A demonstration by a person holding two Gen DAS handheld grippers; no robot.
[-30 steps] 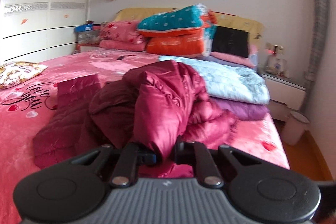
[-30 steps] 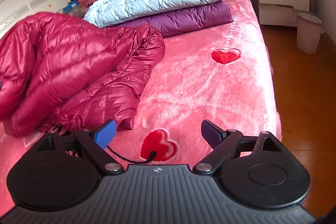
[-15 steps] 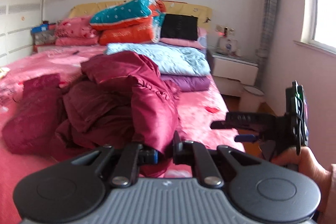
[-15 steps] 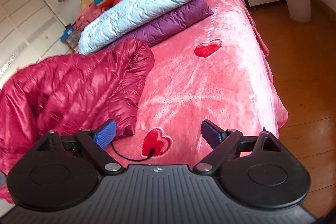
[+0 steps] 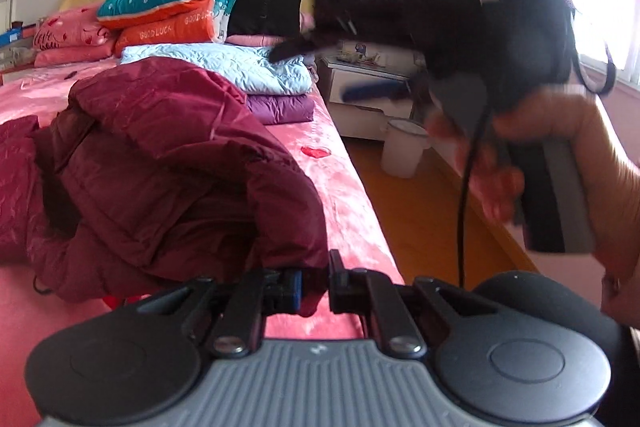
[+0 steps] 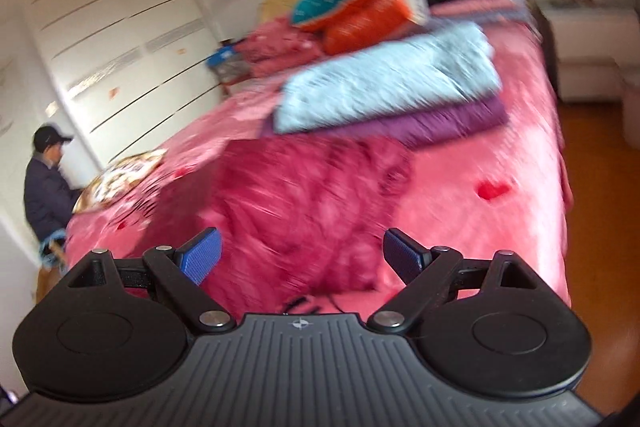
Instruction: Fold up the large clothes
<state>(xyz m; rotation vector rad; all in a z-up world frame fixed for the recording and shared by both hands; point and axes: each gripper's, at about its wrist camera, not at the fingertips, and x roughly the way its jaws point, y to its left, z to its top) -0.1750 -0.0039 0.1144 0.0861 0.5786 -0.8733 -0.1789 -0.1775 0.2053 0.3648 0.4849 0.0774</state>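
At near bed [image 5: 352, 211] edge: left gripper [image 5: 314, 287] clamped on hem of maroon down coat [image 5: 168, 163], heaped mid-bed, likely to drag it flat. Right gripper [image 6: 302, 253] spread wide, empty, raised clear above coat.

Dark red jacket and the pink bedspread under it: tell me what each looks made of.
The dark red jacket looks like a thin synthetic shell, maybe nylon, over puffy filling: it has a slight sheen, stitched quilt lines and bulky folds. The pink bedspread looks like plush fleece or velvet: soft, faintly glossy nap with brushed streaks and printed red hearts.
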